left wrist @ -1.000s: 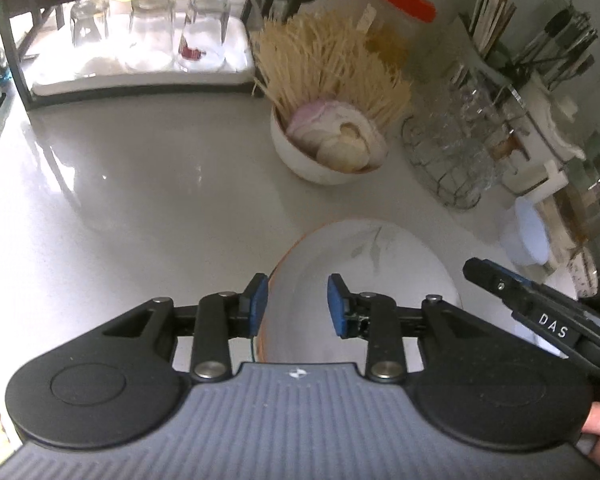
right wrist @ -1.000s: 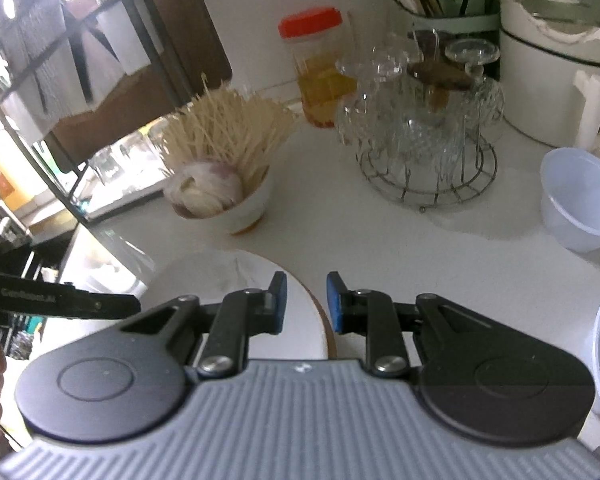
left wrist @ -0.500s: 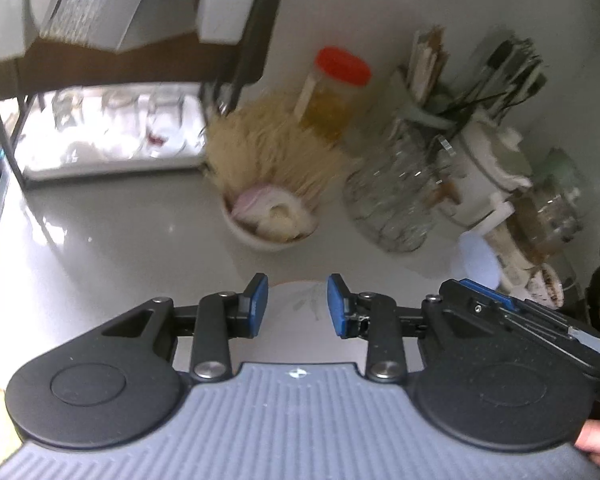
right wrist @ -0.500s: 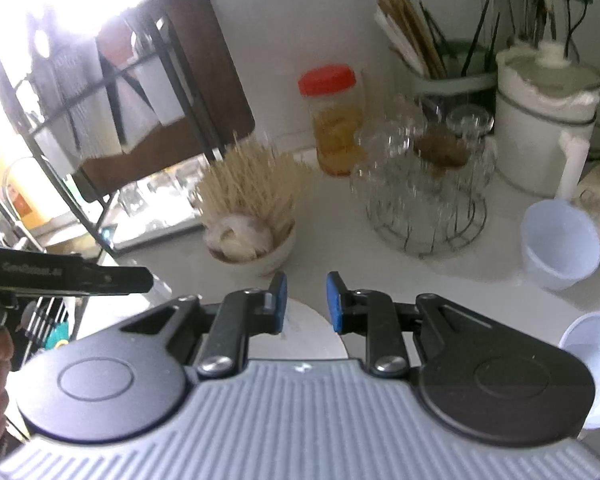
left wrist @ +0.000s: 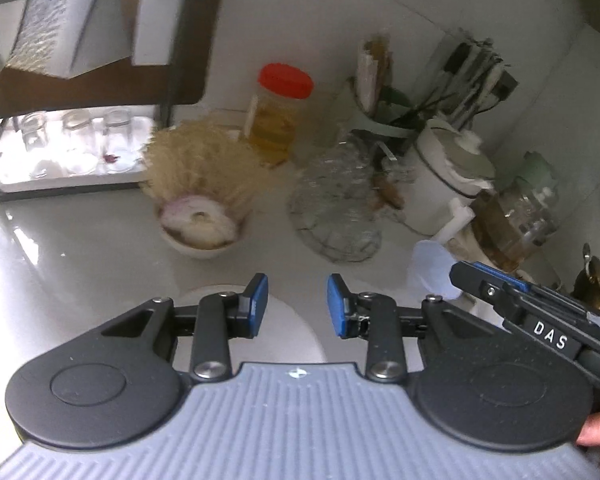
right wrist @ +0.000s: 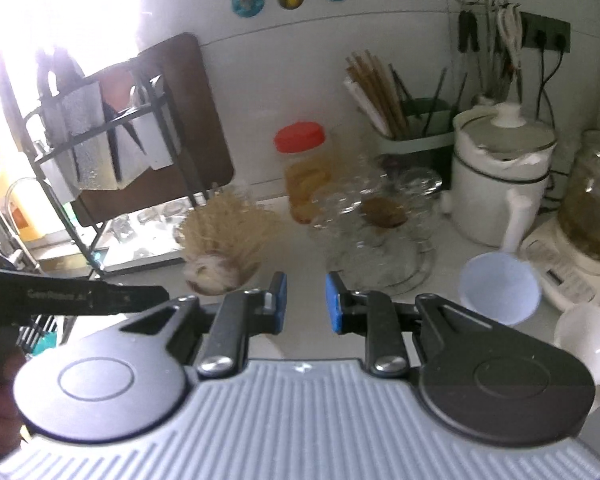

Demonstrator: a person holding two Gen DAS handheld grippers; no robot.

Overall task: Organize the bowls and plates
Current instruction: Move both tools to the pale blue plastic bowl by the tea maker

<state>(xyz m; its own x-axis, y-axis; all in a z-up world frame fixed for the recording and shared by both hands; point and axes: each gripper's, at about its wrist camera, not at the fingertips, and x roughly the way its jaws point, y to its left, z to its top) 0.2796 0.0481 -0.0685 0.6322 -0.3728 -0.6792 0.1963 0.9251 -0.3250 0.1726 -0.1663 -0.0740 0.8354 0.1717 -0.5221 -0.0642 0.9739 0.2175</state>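
Observation:
A white plate [left wrist: 284,332] lies flat on the pale counter [left wrist: 80,260], below and just behind my left gripper [left wrist: 298,304]. That gripper hangs above it, open, with nothing between its blue pads. My right gripper [right wrist: 306,304] is also up in the air, its pads a small gap apart and empty; its black side [left wrist: 460,274] shows at the right of the left wrist view. A pale blue bowl [right wrist: 500,288] and a white bowl [right wrist: 588,340] stand on the counter to the right. From the right wrist view the plate is almost fully hidden under the gripper.
A white bowl of garlic and straw sticks [left wrist: 198,232] stands ahead, with a red-lidded jar [left wrist: 278,116] and a wire stand of glasses [left wrist: 336,212] behind it. A black rack with glasses [left wrist: 60,152] is at the left. A white pot [right wrist: 500,176] and a blender [right wrist: 592,216] stand at the right.
Both grippers have risen and drawn back from the plate, which stays on the counter and now looks smaller and lower. The gap between each pair of pads is unchanged.

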